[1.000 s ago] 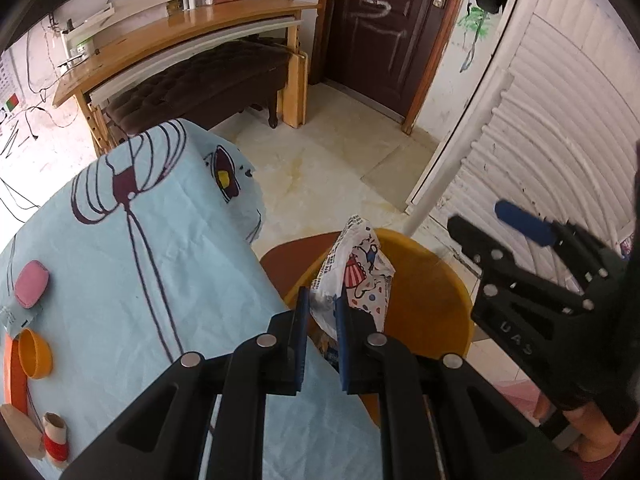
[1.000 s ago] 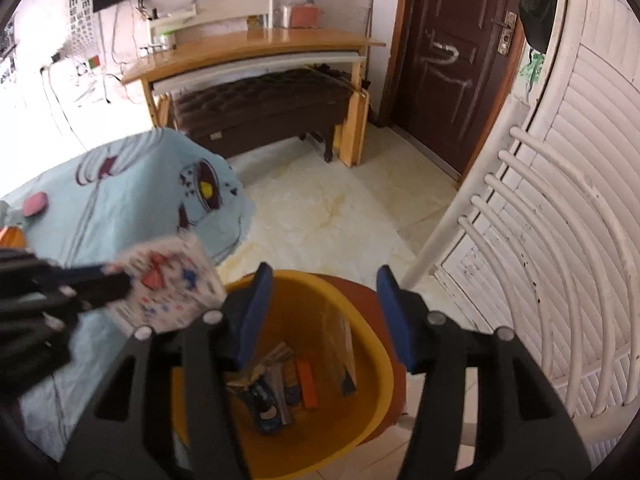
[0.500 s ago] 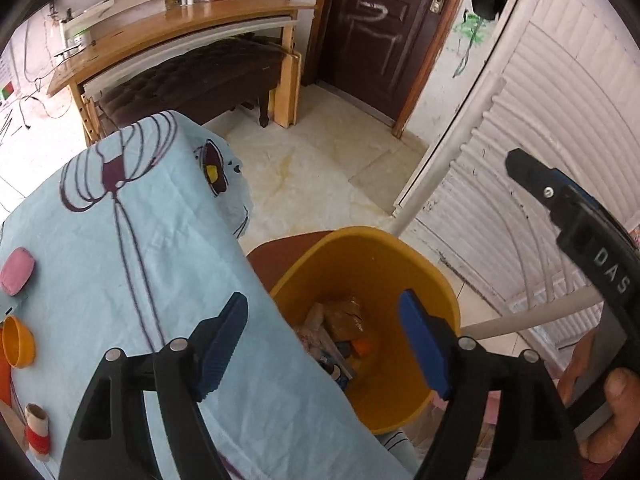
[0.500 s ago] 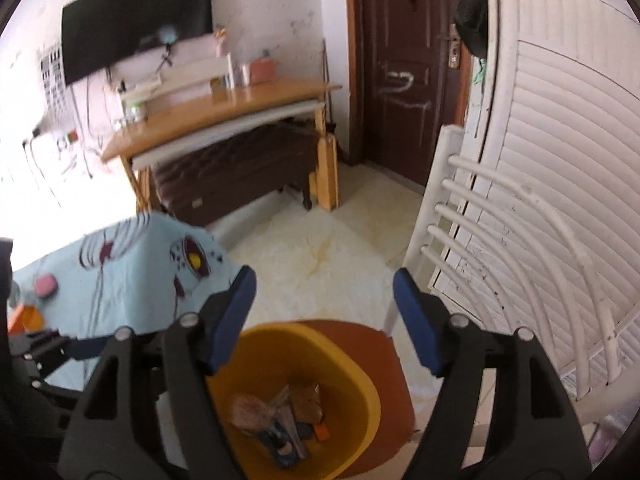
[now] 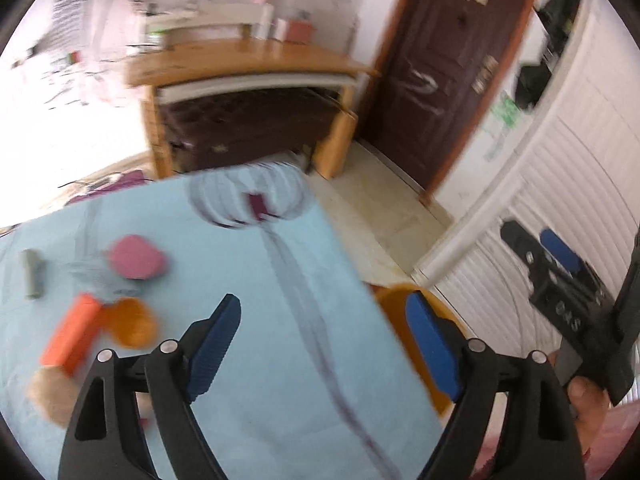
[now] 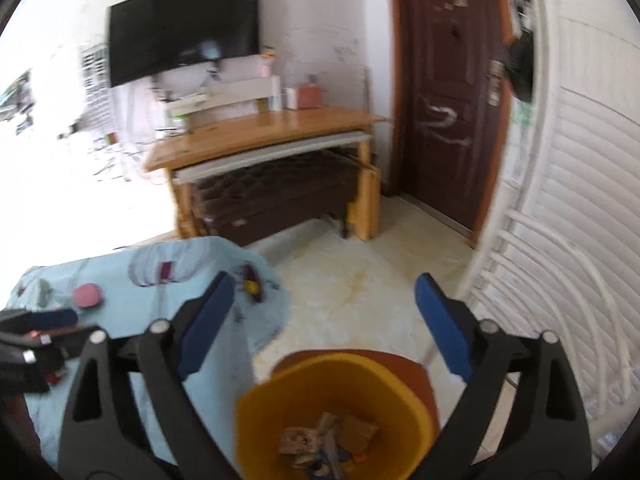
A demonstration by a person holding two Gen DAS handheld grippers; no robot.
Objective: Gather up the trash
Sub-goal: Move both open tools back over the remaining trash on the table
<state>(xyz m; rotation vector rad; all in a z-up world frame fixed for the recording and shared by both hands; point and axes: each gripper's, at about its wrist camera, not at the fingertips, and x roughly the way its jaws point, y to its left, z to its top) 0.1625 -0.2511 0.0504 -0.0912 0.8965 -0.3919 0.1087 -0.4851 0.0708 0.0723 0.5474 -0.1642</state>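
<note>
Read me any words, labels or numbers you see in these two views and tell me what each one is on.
Raised letters on the body of the right gripper, seen upside down in the left wrist view: too blurred to read for sure.
White scrawl on the brown door: a loose mark, no readable word.
Chart on the wall beside the TV: washed out, unreadable.
Trash in the yellow bin: print too blurred.

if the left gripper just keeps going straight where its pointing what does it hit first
Most likely the blue tablecloth: the open left gripper points down at bare cloth, right of the orange cup. The picture is blurred, so depth is uncertain.
</note>
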